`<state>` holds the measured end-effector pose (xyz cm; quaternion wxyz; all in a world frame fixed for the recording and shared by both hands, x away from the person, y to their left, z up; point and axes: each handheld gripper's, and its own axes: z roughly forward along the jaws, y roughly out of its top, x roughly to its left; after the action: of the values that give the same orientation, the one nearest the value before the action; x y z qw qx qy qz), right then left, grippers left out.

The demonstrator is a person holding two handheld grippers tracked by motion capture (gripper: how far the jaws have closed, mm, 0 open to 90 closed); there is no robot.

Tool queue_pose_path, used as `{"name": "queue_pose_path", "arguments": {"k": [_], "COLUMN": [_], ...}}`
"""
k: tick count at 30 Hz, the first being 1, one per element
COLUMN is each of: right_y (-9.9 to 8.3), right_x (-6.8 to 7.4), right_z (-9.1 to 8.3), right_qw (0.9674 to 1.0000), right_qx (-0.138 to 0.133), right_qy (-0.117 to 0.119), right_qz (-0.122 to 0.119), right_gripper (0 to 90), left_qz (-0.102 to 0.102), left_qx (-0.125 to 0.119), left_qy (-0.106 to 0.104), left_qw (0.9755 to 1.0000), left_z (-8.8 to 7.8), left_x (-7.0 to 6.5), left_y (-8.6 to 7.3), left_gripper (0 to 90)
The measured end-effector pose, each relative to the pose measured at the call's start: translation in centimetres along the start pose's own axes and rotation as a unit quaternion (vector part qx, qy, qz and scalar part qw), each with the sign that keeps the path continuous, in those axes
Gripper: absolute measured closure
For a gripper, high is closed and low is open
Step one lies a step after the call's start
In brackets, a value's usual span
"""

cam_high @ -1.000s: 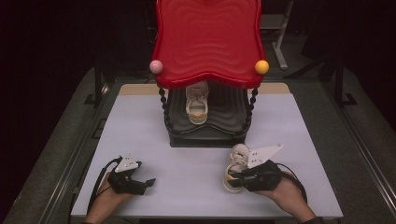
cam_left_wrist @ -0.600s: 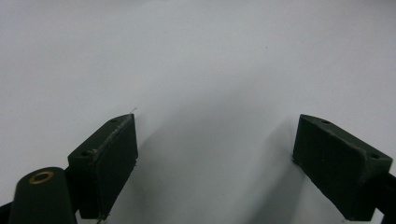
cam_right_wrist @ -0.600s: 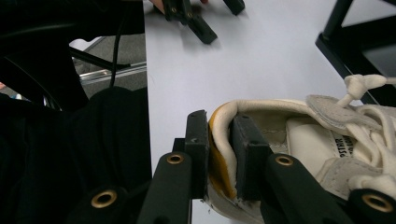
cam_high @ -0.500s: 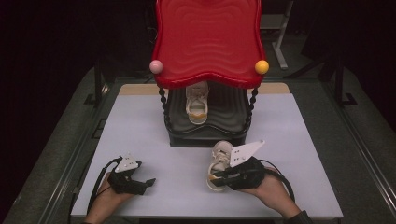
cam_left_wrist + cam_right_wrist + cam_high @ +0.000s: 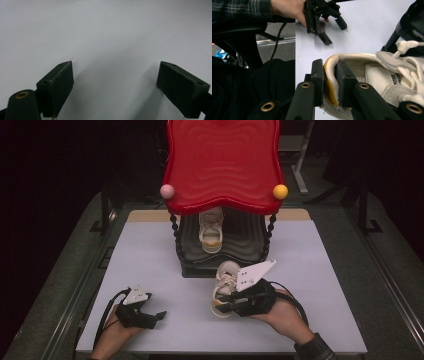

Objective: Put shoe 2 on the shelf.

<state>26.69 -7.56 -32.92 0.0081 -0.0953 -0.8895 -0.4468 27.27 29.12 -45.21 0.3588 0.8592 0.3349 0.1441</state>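
The left tongs (image 5: 159, 314) rest at the near left of the table (image 5: 150, 250), jaws apart and empty. The right tongs (image 5: 329, 82) are clamped on the heel of a white shoe (image 5: 372, 75) near the rack (image 5: 222, 255). It should go toe-first beside the other shoe (image 5: 211, 232), keeping the heel grip firm under the red top (image 5: 222, 165).
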Motion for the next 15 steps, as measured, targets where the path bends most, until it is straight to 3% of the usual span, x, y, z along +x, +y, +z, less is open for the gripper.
{"name": "queue_pose_path", "arguments": {"k": [6,15], "right_y": [1.6,3.0], "right_x": [-1.0,-3.9], "right_z": [-0.7,-2.1], "right_qw": [0.9998,0.9993], "right_qx": [0.006,0.001], "right_qy": [-0.011,-0.030], "right_qz": [-0.013,-0.023], "right_gripper": [77.3,77.3], "left_qz": [0.000,-0.001], "left_qx": [0.000,0.000], "left_qy": [0.000,0.000], "left_qw": [1.0000,1.0000], "left_z": [0.0,0.0], "left_x": [0.0,0.0], "left_y": [0.0,0.0], "left_gripper": [13.2,13.2]}}
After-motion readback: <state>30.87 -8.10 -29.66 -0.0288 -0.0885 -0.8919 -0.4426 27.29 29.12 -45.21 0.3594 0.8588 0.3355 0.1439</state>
